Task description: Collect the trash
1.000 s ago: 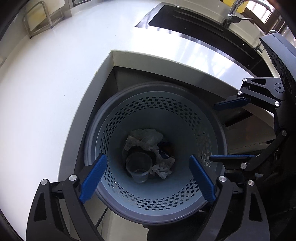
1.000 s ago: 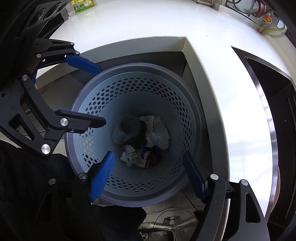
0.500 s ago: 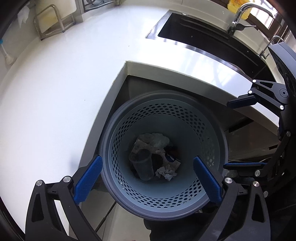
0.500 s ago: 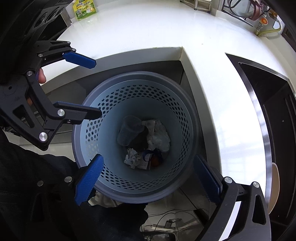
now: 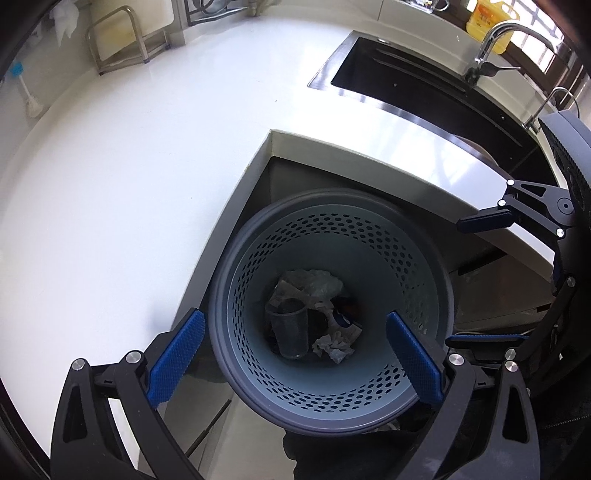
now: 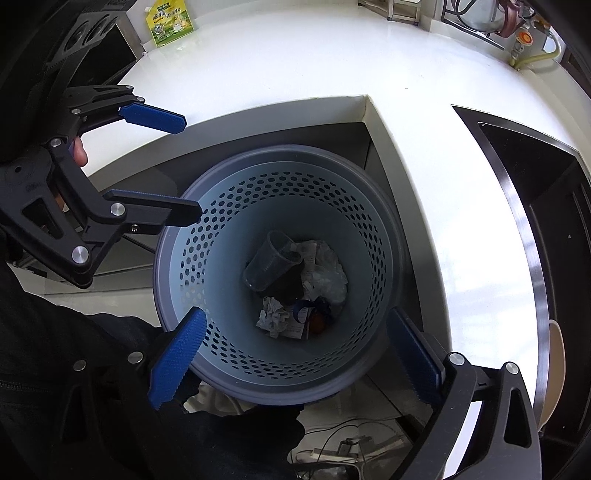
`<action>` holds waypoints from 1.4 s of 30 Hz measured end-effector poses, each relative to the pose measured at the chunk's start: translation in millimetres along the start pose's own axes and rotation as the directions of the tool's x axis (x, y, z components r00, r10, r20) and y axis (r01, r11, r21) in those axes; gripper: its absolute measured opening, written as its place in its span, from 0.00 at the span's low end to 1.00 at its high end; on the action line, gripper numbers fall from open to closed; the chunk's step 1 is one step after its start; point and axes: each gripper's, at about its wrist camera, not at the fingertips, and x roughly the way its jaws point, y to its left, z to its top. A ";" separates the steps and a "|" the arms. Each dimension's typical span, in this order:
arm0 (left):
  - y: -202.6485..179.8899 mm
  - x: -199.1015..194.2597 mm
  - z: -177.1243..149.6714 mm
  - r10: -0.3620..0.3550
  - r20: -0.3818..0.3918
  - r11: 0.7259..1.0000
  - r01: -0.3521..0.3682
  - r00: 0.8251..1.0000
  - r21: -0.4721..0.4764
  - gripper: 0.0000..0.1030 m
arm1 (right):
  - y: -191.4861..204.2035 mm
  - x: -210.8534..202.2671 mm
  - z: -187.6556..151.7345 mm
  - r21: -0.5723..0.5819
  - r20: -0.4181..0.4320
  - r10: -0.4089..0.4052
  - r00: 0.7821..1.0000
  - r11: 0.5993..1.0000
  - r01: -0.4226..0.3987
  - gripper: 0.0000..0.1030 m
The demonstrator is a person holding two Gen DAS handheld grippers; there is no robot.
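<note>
Left wrist view: closest to us, at the bottom of the frame, our left gripper (image 5: pixel 295 350) has its two blue fingers spread wide, with nothing between them. Just past them, in the lower middle, stands the grey trash basket (image 5: pixel 369 236) with lots of little holes in its wall. Down at its bottom lie a clear plastic cup (image 5: pixel 290 330) on its side, a crumpled white tissue (image 5: pixel 334 343) just beside it, and a crinkly plastic wrapper (image 5: pixel 314 282) behind the cup. At the right edge we see our right gripper (image 5: pixel 484 280), also spread wide and empty. The basket sits in the inner corner of the white counter (image 5: pixel 129 184), which fills the left and middle of the frame. Farther up, at the upper right, is the dark sink (image 5: pixel 406 77) with its shiny faucet (image 5: pixel 491 40), and a yellow bottle (image 5: pixel 487 14) behind it. At the upper left stands a metal rack (image 5: pixel 118 40).

Right wrist view: our right gripper's blue fingers (image 6: pixel 181 354) sit wide apart at the bottom, on either side of the basket's near rim. A green packet (image 6: pixel 170 22) leans at the top left, far across the counter.
</note>
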 end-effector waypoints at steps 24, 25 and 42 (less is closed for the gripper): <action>9.3 -14.9 8.2 0.042 0.037 0.996 -0.039 0.998 -0.083 0.93 | -7.9 -11.5 11.4 -0.004 0.016 0.012 1.000 1.000 -0.012 0.91; 8.8 -15.5 8.2 0.042 0.037 0.996 -0.039 0.998 -0.086 0.93 | -7.8 -12.4 11.0 -0.005 0.018 0.011 1.000 1.000 -0.010 0.91; 7.5 -11.7 1.0 0.042 0.012 0.995 -0.041 0.999 -0.086 0.93 | -8.1 -7.8 5.3 0.014 0.016 0.023 1.000 1.000 -0.023 0.91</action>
